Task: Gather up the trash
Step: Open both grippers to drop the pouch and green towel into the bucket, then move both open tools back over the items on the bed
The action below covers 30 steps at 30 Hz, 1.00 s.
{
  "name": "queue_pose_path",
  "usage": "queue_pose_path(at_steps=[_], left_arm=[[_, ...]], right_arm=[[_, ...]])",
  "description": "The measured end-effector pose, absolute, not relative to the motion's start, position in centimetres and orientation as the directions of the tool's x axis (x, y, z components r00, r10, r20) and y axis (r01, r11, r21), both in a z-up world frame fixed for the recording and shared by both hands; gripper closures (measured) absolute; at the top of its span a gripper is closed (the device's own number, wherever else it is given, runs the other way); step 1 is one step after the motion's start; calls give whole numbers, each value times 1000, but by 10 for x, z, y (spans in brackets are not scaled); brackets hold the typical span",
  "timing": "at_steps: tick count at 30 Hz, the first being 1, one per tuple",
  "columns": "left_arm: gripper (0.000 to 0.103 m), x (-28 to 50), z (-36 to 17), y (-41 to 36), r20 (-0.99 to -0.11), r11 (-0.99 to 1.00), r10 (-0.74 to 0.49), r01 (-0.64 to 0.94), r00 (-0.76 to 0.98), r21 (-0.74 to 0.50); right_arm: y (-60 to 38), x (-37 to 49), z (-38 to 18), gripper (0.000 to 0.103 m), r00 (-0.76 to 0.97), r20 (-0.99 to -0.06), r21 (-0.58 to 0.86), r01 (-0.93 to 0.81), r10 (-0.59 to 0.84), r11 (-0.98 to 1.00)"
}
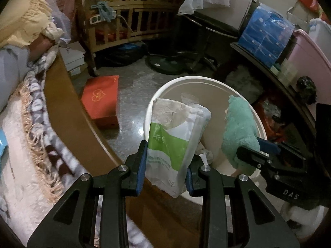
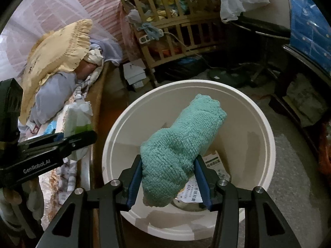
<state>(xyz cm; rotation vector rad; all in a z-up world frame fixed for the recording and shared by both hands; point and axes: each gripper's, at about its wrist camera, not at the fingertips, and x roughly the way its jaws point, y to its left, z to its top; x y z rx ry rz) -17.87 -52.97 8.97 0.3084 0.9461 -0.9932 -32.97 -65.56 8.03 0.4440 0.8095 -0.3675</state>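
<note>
White plastic forms the biggest thing in play: a round bin [image 2: 266, 136] standing on the speckled floor [image 1: 132, 86] beside the wooden bed edge [image 1: 62, 95], with printed paper scraps [image 2: 215, 165] already lying at its bottom. Next in size, a fluffy teal cloth [image 2: 182, 144] is pinched between the blue pads of the right gripper [image 2: 168, 183]; its long axis runs away from the fingers and up, and nearly all of it hangs inside the bin's rim, so this hand is the nearer to a drop. Smaller, a green-and-white wipes packet [image 1: 175, 142] is clamped across its lower half by the left gripper [image 1: 165, 172], standing roughly upright. In the left wrist view it covers the bin's near-left rim, with the gripper apparently over the bed edge, so that hand likely needs to travel further toward the bin's middle before letting go.
</note>
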Motion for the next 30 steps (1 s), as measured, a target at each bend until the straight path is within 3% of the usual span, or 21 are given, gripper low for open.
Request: queue_pose_path(at_steps=[6,11,14,20,30], left_arm=[[72,-182,90,-536,-778,518,-607,823,162,-232],[44,-178,90,-533,-764,514,-631,809,133,-284],[43,-174,91,-527,-768,528,-625,800,139,-285],[43,-170,92,-509,-773,560,-615,777,157,-288],[43,-165,102,-455,-776,639,-564,744,282,-194]], right_arm=[[-661,-332,76,55,618,-770,228,498,-158,837],[-658,-329,78,51,610,-769,193,505,-189,841],[-655,-329,82,41,623,-756,182,493,-200,850],[-651,-326,80,41,625,-761,199,480,-174,855],[-624,-314,85,41,663,-736,196,405,-139,893]])
